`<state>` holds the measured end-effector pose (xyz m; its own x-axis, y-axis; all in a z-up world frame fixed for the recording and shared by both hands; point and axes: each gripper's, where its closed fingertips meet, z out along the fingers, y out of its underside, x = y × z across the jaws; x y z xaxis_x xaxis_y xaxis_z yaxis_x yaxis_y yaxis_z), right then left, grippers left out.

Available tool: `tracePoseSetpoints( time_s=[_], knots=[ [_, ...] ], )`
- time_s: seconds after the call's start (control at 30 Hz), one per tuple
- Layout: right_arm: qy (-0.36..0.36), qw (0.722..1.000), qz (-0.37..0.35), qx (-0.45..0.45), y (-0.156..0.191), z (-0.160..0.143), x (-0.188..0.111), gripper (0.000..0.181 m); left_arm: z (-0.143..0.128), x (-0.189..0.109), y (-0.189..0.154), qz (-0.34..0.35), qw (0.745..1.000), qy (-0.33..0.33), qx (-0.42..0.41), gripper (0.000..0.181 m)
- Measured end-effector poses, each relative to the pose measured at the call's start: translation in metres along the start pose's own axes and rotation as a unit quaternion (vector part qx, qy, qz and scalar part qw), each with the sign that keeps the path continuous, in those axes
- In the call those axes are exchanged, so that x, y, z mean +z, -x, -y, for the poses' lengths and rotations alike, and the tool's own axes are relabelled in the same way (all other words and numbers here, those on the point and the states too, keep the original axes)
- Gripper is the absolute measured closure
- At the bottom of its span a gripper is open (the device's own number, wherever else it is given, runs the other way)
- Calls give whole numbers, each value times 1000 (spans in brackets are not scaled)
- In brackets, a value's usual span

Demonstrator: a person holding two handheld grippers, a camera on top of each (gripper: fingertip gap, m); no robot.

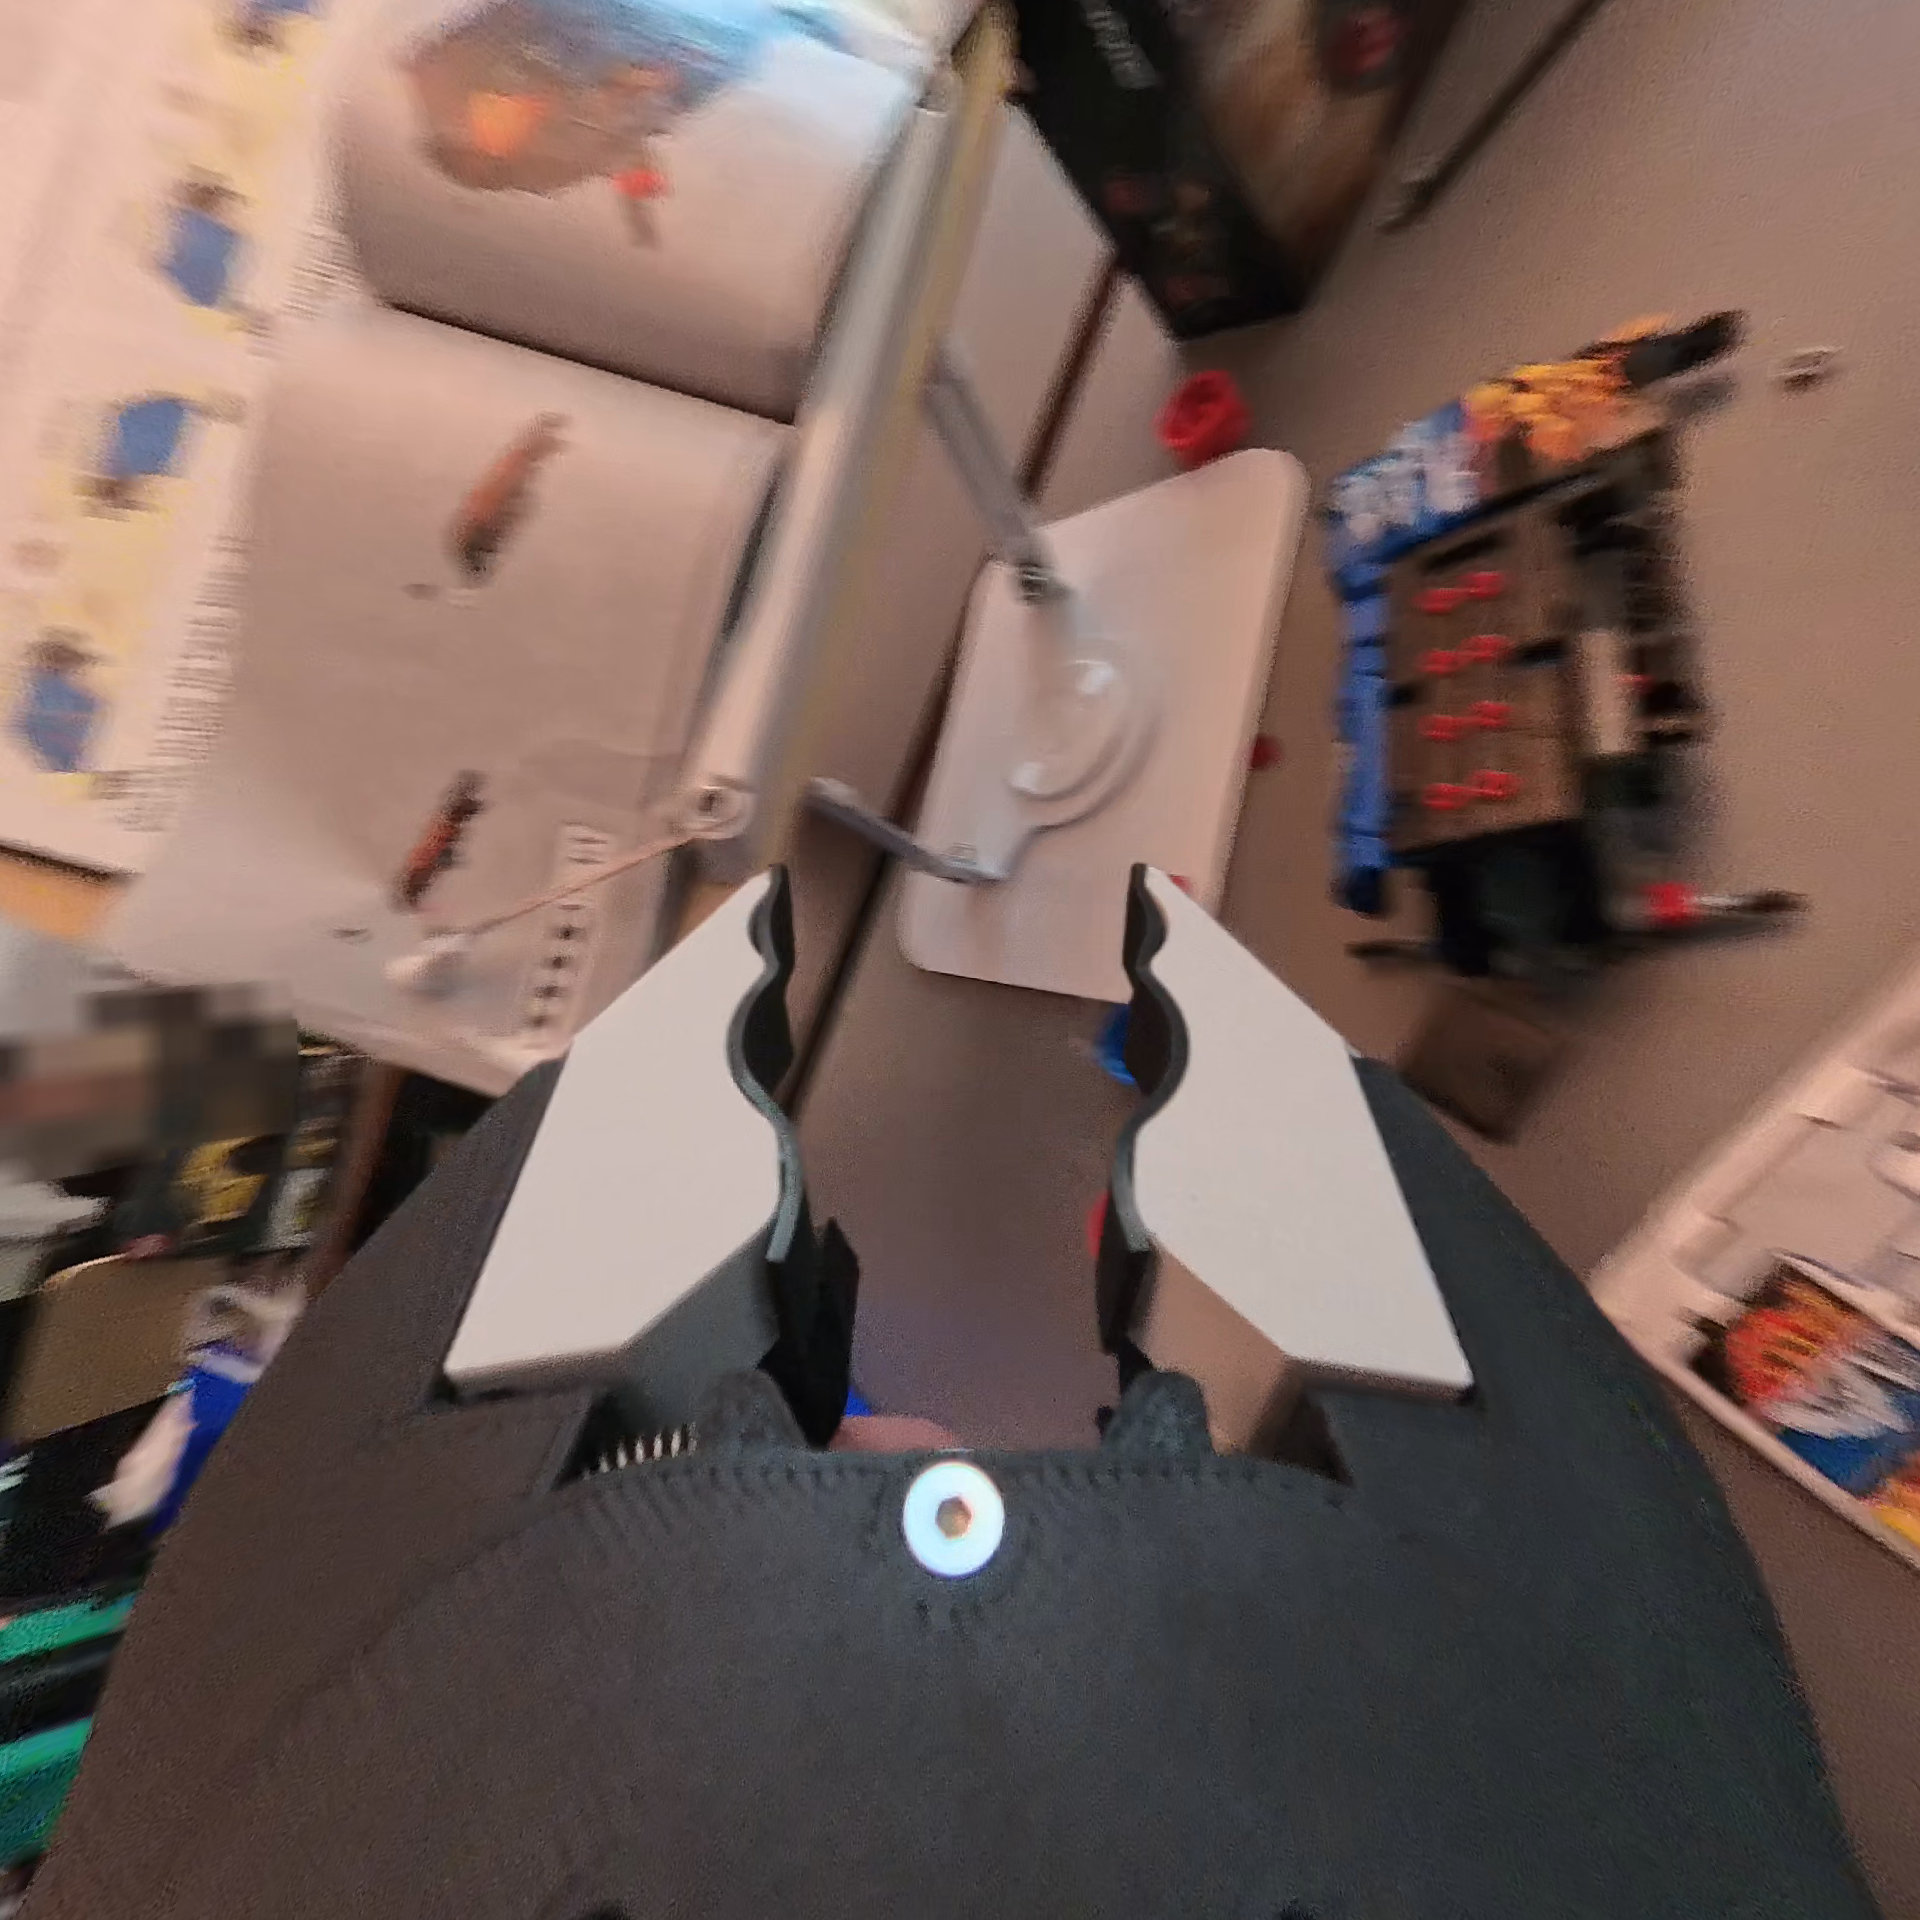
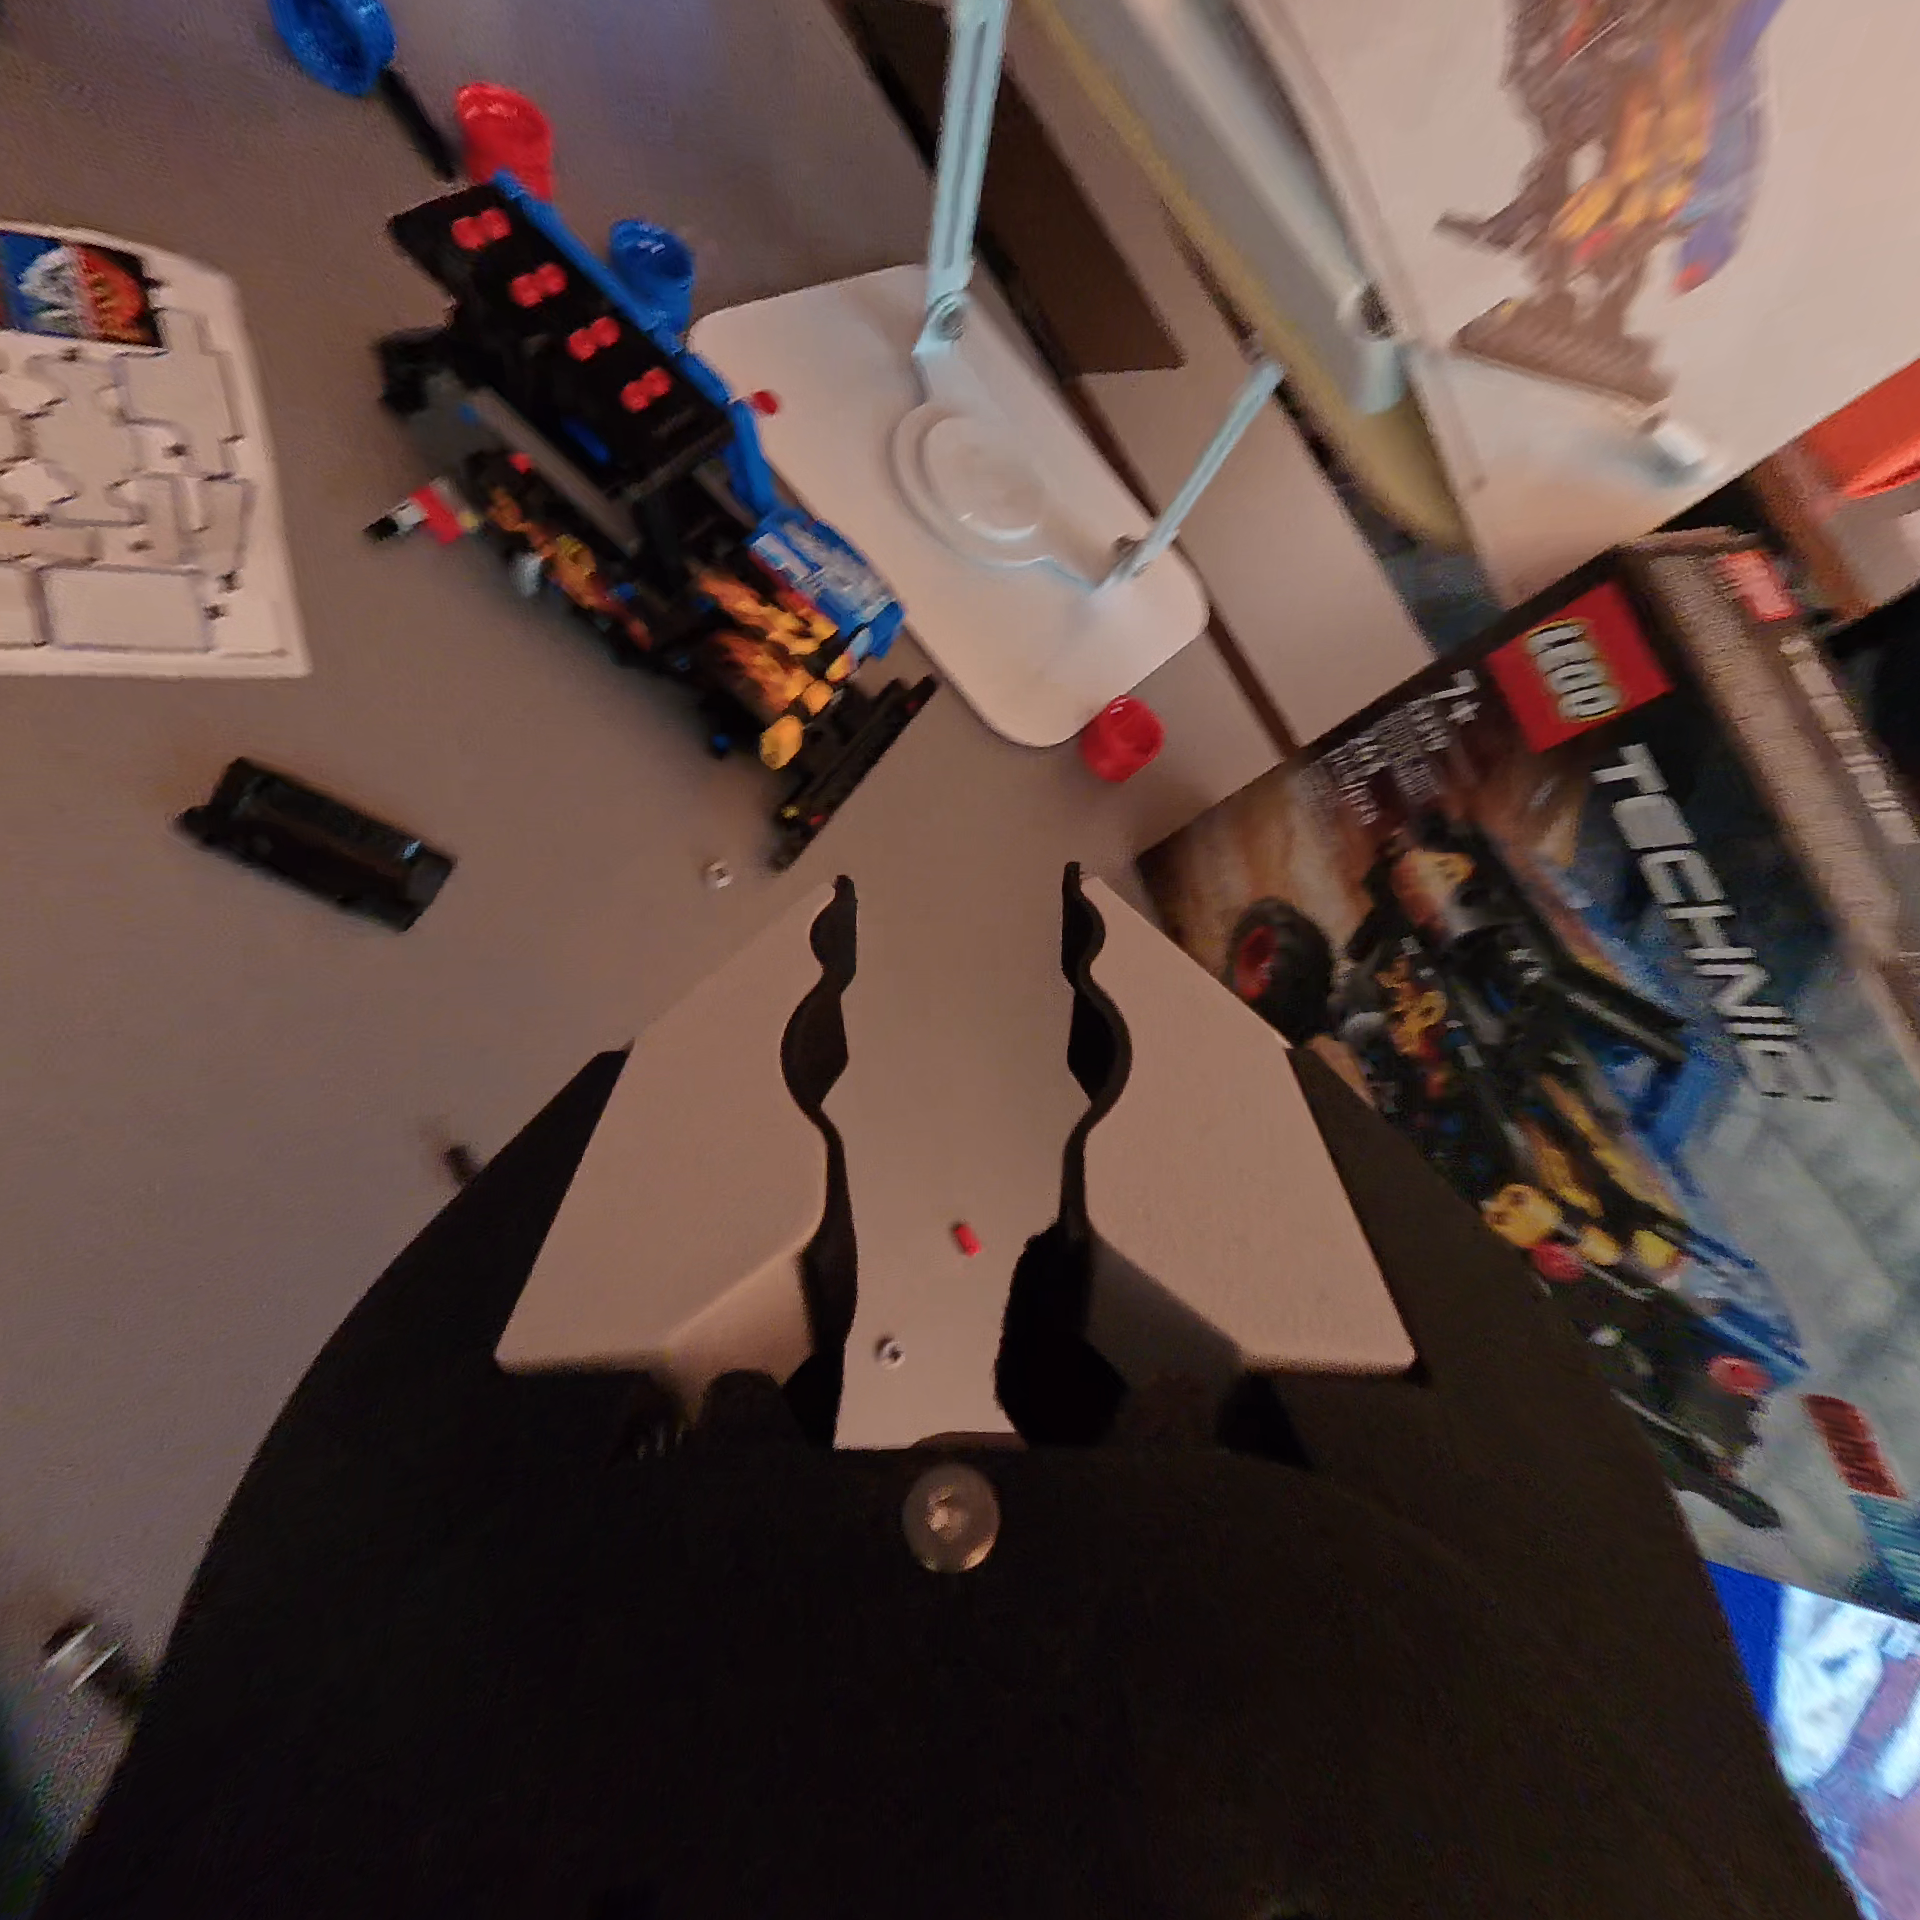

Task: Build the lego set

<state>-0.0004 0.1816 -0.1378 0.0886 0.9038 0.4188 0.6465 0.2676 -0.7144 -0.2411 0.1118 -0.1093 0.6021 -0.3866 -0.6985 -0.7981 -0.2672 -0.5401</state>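
Hovering open-jawed, right claw (image 2: pixel 958 883) faces bare table (image 2: pixel 582 997) beside box (image 2: pixel 1558 1039).

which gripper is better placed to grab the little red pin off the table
Right, probably. The right gripper is open and empty, and the red pin lies on the table between its fingers. The left gripper, also open, faces the lamp base; its view shows no such pin.

Grey tabletop (image 2: pixel 260 1039), white lamp base (image 2: pixel 1039 540), dim warm light.
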Motion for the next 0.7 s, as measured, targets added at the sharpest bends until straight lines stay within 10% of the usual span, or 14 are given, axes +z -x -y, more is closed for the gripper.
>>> tracePoseSetpoints(
  time_s=[0.27, 0.7],
  knots=[
    [28, 997, 66, 10, 35, -28, -5, 143, -26, 24, -100, -188, 978, 52, -68, 103],
    [115, 970, 215, 6, 114, -101, -41, 151, -1, 49, -133, -263, 948, 30, -174, 108]
  ],
)
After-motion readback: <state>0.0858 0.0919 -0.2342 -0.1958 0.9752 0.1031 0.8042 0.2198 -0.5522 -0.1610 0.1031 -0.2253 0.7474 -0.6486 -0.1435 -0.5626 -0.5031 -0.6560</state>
